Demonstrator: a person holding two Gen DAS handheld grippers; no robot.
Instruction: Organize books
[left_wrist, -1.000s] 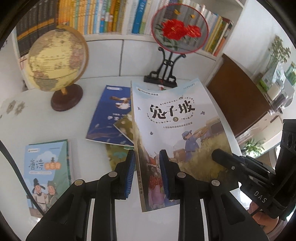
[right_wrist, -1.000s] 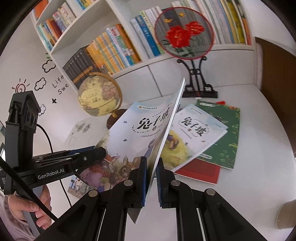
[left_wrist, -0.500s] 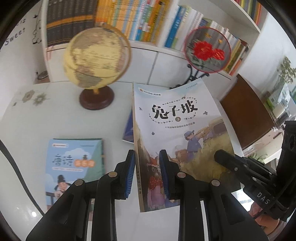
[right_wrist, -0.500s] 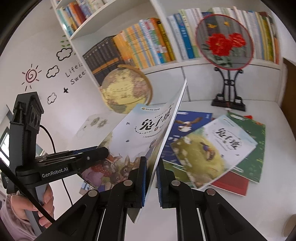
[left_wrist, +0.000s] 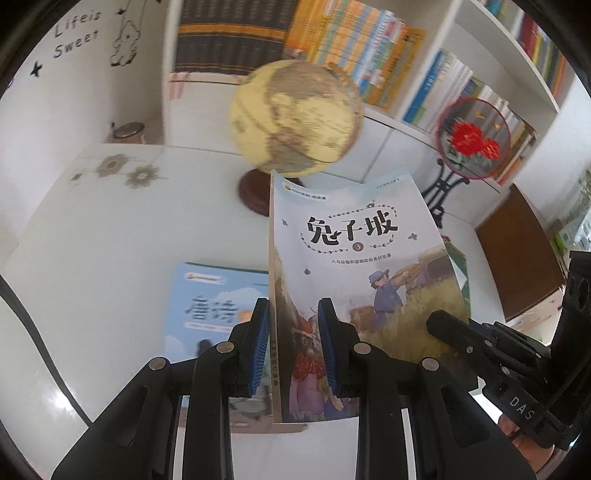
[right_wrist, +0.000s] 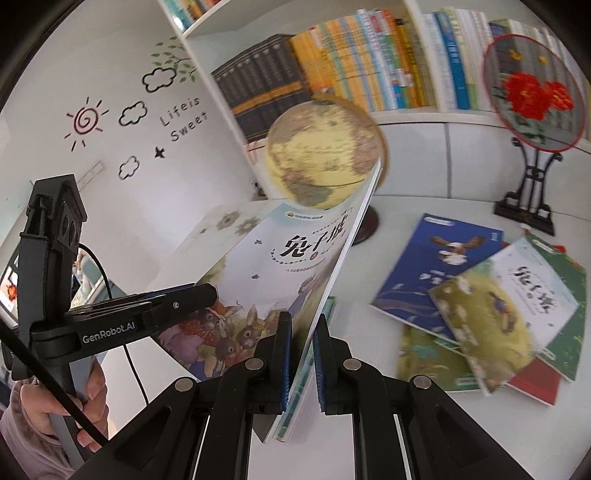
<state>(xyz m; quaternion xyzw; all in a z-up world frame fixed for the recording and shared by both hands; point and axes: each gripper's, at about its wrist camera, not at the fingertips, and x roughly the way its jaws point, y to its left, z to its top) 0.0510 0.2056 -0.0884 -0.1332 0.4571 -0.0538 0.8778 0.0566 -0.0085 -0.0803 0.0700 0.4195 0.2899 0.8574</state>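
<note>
Both tongs pinch 1 thin rabbit book (left_wrist: 354, 280) by its bottom edge. The left tongs (left_wrist: 293, 345) grip near the spine, and the right tongs (right_wrist: 303, 360) grip the open-page side. The book is up in the air over the white table (left_wrist: 110, 236), just in front of the globe (left_wrist: 295, 118). It looks light and bendy, so holding 2 spots should keep it from flopping.

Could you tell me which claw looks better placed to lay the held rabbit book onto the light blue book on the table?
Left, probably: the left claw grips the rabbit book at its spine, directly above the light blue book.
</note>
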